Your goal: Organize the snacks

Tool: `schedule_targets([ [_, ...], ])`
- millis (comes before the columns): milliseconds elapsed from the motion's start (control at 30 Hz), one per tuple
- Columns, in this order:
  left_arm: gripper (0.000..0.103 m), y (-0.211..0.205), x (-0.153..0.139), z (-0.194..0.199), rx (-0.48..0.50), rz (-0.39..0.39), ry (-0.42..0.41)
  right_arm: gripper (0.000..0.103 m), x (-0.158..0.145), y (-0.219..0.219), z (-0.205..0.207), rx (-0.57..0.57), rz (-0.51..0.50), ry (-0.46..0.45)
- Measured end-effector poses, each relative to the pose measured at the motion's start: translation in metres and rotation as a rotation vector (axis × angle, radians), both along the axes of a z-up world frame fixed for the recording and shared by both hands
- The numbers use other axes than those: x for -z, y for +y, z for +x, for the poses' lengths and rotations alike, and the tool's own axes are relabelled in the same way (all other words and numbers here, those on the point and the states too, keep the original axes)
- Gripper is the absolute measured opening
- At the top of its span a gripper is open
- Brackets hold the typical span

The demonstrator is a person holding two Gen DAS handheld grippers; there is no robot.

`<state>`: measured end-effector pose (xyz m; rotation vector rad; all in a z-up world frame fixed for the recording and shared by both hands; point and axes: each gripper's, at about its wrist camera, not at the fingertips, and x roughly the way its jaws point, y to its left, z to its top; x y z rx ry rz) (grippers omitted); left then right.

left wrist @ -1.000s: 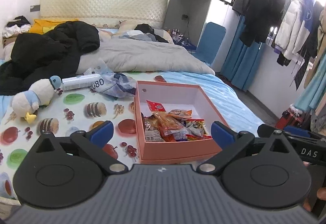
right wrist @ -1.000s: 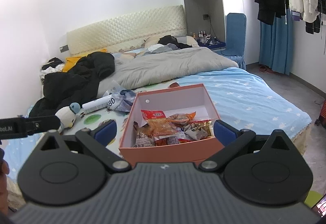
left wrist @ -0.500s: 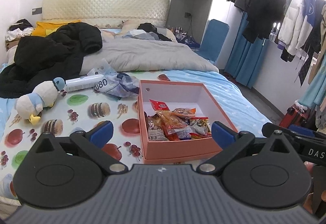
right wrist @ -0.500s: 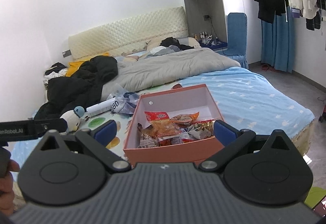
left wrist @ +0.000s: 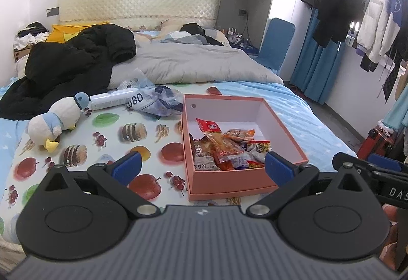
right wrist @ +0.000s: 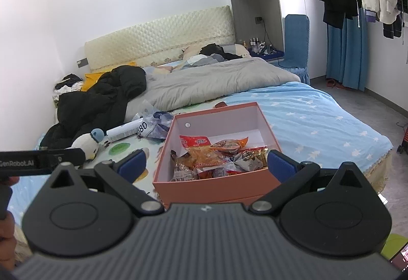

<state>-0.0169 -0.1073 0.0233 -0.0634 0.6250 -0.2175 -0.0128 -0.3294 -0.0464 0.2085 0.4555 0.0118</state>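
Left wrist view: my left gripper [left wrist: 201, 168] is spread wide and empty, short of the open pink cardboard box [left wrist: 229, 182] with crinkly snack packets [left wrist: 224, 146] piled inside. Right wrist view: right gripper [right wrist: 204, 164] also wide, box [right wrist: 214, 187] straight ahead, plush duck [right wrist: 85, 143] left of it.

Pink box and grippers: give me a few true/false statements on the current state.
1. The pink box holds snack packets. True.
2. The left gripper is shut on a packet. False: its jaws stand wide open and hold nothing.
3. The plush duck lies inside the box. False: it lies on the food-print sheet, left of the box.
4. The right gripper is open. True.
5. The box has a lid on. False: it is open-topped.
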Motion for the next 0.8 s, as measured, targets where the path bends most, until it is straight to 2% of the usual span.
schedule_targets([
  [800, 0.103, -0.0036, 0.0064, 0.0055, 0.020, -0.022, 0.020, 0.103, 0.0079, -0.0021, 0.0026, 0.016, 0.007, 0.007],
])
